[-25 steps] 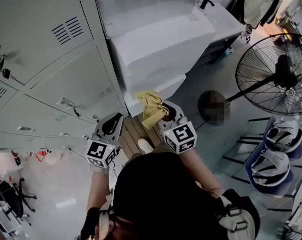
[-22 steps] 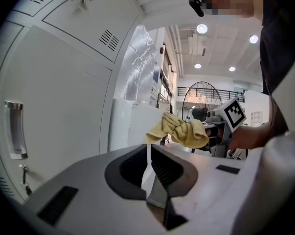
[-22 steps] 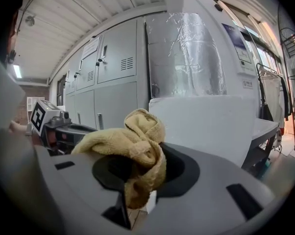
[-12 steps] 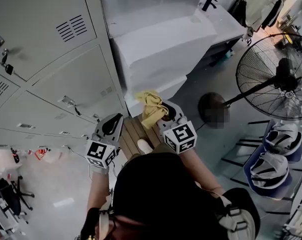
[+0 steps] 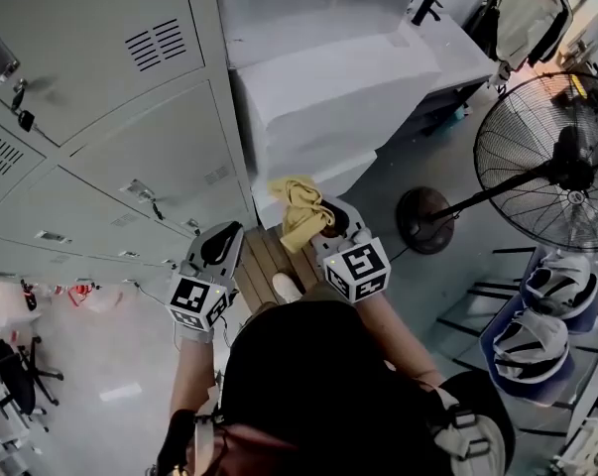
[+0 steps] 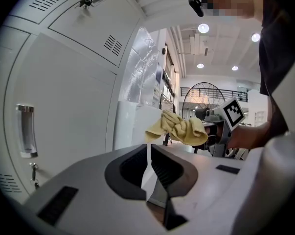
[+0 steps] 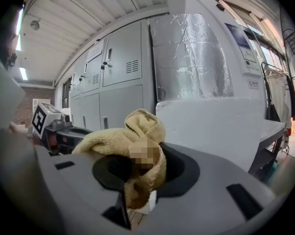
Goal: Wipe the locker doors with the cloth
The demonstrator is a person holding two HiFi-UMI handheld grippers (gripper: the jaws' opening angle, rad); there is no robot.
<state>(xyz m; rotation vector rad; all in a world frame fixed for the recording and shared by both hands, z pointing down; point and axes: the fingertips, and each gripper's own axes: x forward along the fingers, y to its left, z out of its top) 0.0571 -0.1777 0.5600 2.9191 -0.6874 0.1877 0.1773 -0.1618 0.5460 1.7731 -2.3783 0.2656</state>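
Clamping a bunched yellow cloth [image 5: 299, 209] between its jaws, the right gripper [image 5: 323, 228] is holding it up in front of the person. It is near the lower corner of a white cabinet [image 5: 328, 97] and just to the right of the grey locker doors [image 5: 130, 147]. In the right gripper view the jaws are pressing together on the lower folds of the cloth [image 7: 132, 141], and most of the fabric is bulging out above them. The cloth is hanging apart from the doors, touching none of them.

The left gripper [image 5: 224, 238] is hovering beside the right one, a little nearer the lockers. Its jaws are sitting closed, with only a hairline slit between the tips, and they are carrying nothing. In the left gripper view the cloth [image 6: 179, 129] is showing in the air beyond those tips, clear of them, with a locker door [image 6: 64, 92] filling the left side.

Below both grippers the person's shoe [image 5: 287, 288] is resting on wooden boards [image 5: 264, 261]. A standing fan [image 5: 546, 167] is sitting on the floor well off to the right.
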